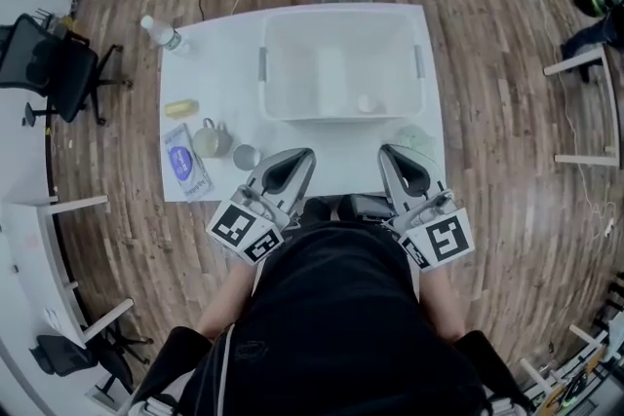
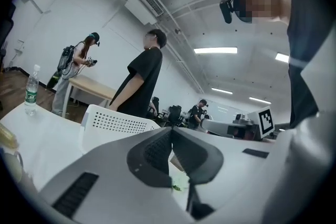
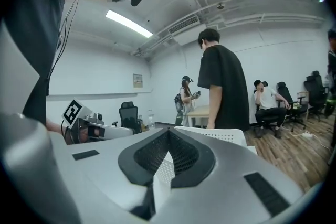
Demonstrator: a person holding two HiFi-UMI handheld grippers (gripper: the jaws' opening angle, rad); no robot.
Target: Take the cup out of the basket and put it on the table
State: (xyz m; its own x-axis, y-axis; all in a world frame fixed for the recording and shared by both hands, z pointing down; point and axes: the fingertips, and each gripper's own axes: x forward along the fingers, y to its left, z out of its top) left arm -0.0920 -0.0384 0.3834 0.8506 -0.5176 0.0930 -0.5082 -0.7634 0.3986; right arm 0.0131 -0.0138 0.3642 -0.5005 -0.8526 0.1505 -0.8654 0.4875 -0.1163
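White cup (image 1: pixel 366 102) at 5 o'clock in basket (image 1: pixel 265 63): looks light, stiff, likely slippery; pinch across rim. Fingers of left gripper (image 1: pixel 300 154) and right gripper (image 1: pixel 388 152) closed, empty.

White table (image 1: pixel 219 73): basket (image 1: pixel 278 63) at middle; bottle (image 1: pixel 162 32), yellow item (image 1: pixel 181 108), blue packet (image 1: pixel 185 161), mug (image 1: pixel 211 141), small tin (image 1: pixel 245 156) along left side.

Bench (image 1: pixel 219 73): white top, smooth, matt.
Basket (image 1: pixel 341 115): white plastic, faintly translucent, walls perforated.
Floor (image 1: pixel 507 112): wood planks, low sheen.
Bottle (image 1: pixel 164 34): clear plastic.
Pouch (image 1: pixel 185 161): glossy printed film.
Left gripper (image 1: pixel 304 154), right gripper (image 1: pixel 387 151): grey matt plastic shells; jaws lined with black pads of fine rough texture.
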